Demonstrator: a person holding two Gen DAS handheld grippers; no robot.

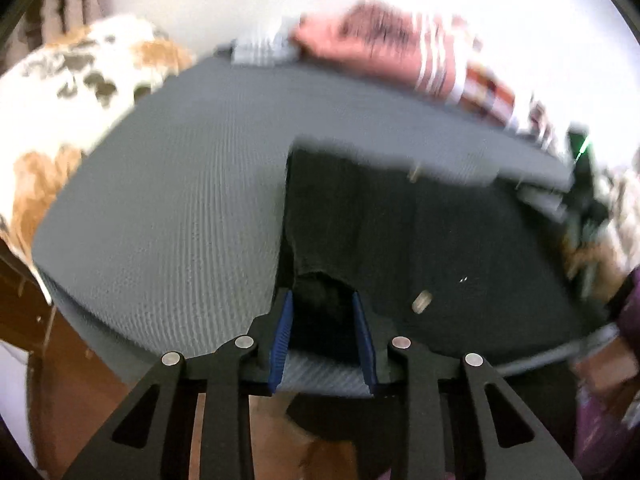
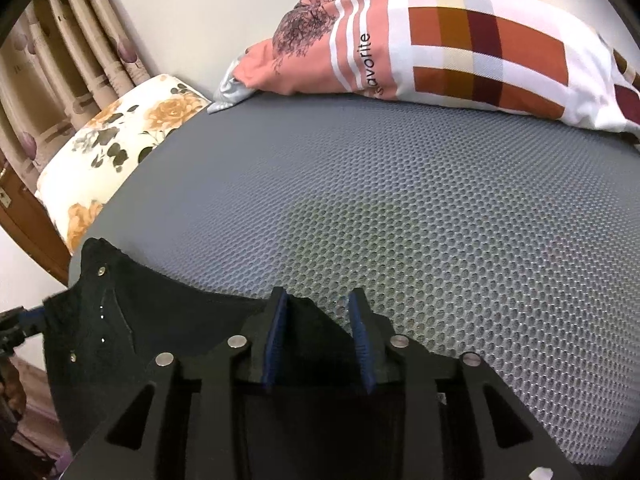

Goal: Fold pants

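Grey honeycomb mat covers the bed and fills most of both views. At 12–2 o'clock along its far edge sits a pink/plaid pillow; a floral cushion is at 9–10 o'clock, off the mat's left edge.

Black pants lie on the mat's near side: in the left wrist view they spread from centre toward 3–4 o'clock, near edge at the mat's front lip. In the right wrist view the same cloth sits at 7–9 o'clock, w/ rivets showing.

Left gripper at 6 o'clock: blue pads stand apart, w/ a corner of the pants between them, not pinched as far as I can tell; this view is motion-blurred, so that's prob. not certain. Right gripper, also 6 o'clock: pads spread, a point of black cloth lying between them, none clamped.

Step in hand, by my read: taking hold of the near edge at two spots, early in the fold. Next move calls for both tongs to close on the cloth, then lift and carry the edge toward 12 o'clock evenly, so the layers don't skew or bunch.
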